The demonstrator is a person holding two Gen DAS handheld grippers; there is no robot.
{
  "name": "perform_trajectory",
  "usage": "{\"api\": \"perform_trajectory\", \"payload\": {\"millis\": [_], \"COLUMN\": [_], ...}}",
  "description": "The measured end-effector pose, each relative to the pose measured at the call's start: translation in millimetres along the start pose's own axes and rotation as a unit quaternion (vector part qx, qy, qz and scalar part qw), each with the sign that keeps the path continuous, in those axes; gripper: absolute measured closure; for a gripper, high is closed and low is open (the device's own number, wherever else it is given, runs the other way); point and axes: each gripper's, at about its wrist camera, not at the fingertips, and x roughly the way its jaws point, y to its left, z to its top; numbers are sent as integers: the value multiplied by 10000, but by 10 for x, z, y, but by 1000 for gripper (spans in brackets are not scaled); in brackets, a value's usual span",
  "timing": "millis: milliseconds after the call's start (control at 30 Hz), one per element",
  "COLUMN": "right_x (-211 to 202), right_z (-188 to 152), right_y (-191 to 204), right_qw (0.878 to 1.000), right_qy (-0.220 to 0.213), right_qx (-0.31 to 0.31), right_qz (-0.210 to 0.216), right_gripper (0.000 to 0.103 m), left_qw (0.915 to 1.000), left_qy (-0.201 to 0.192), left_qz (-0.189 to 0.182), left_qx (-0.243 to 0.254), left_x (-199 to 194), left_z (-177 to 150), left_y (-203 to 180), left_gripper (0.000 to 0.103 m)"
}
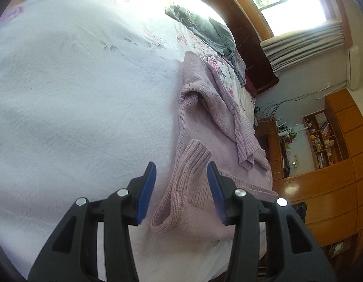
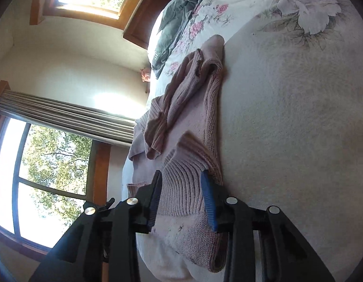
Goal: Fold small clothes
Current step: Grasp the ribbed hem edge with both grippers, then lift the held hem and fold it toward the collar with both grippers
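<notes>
Setting: a bed [image 1: 64, 94] covered by a white textured bedspread [image 2: 287, 141] printed with pink and grey flowers is filling most of both views.
Sweater: a lilac knitted sweater [image 1: 205, 127] is lying partly folded on the bed, near the bed's edge, with its sleeves drawn in over the body.
Near cuff: a ribbed sleeve cuff [image 1: 195, 155] is lying on top of the sweater, pointing toward the window side of the bed.
Left tongs: the left tongs [image 1: 181, 174] are standing wide apart just above the sweater, one blue pad on each side of the ribbed cuff, gripping nothing.
Right tongs: the right tongs [image 2: 181, 178] are also spread apart, with the ribbed cuff [image 2: 183, 178] sitting between the blue pads; whether the pads are pressing on the knit, I cannot tell.
Other clothing: a dark grey-green garment [image 1: 205, 28] is lying crumpled farther along the bed from the sweater, close to the same edge.
Beyond the bed: a bright window [image 1: 287, 0] with a grey pleated curtain [image 1: 303, 44] is showing past the bed's edge, and a wooden bookshelf [image 1: 322, 138] is standing against the wall beyond it.
</notes>
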Motion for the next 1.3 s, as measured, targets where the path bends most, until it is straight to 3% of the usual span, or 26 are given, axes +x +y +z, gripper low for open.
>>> {"api": "perform_trajectory", "payload": {"millis": [67, 167, 300, 400, 600, 667, 733, 900, 1000, 1067, 1167, 1300], "right_x": [-96, -204, -362, -437, -379, -286, -168, 55, 168, 243, 336, 403], "right_z": [18, 14, -33, -24, 87, 109, 134, 176, 167, 147, 123, 93], "right_y": [33, 98, 136, 170, 330, 380, 431, 532, 566, 559, 488, 516], "right_qw": [9999, 9995, 9989, 9974, 9965, 9956, 9937, 9861, 9744, 9645, 9621, 9529], "right_qy": [-98, -94, -57, 38, 36, 82, 144, 129, 154, 201, 354, 416], "right_qx": [-65, -251, -342, -400, -536, -635, -759, -1147, -1543, -1824, -1936, -2212], "right_qz": [-87, -184, -328, -602, -633, -681, -812, -1198, -1631, -1900, -1887, -2032], "right_gripper": [54, 53, 51, 51, 49, 48, 48, 46, 42, 42, 42, 44], "left_qw": [9989, 9939, 9849, 9827, 9800, 9788, 9793, 9742, 9726, 9701, 9628, 9652], "left_qy": [9, 43, -31, -15, 91, 186, 334, 460, 550, 725, 908, 916], "left_qz": [273, 570, 778, 873, 994, 1096, 1009, 827, 654, 696, 880, 981], "left_qx": [376, 942, 1549, 1636, 1724, 1720, 1724, 2051, 2161, 2211, 2388, 2246], "left_x": [35, 128, 279, 433, 622, 680, 737, 747, 726, 769, 870, 962], "left_z": [-10, -37, -85, -92, -96, -75, -57, -140, -201, -234, -259, -216], "left_y": [-122, -360, -567, -575, -571, -553, -539, -741, -845, -887, -907, -848], "left_gripper": [57, 54, 43, 43, 43, 50, 92, 94, 94, 94, 93, 90]}}
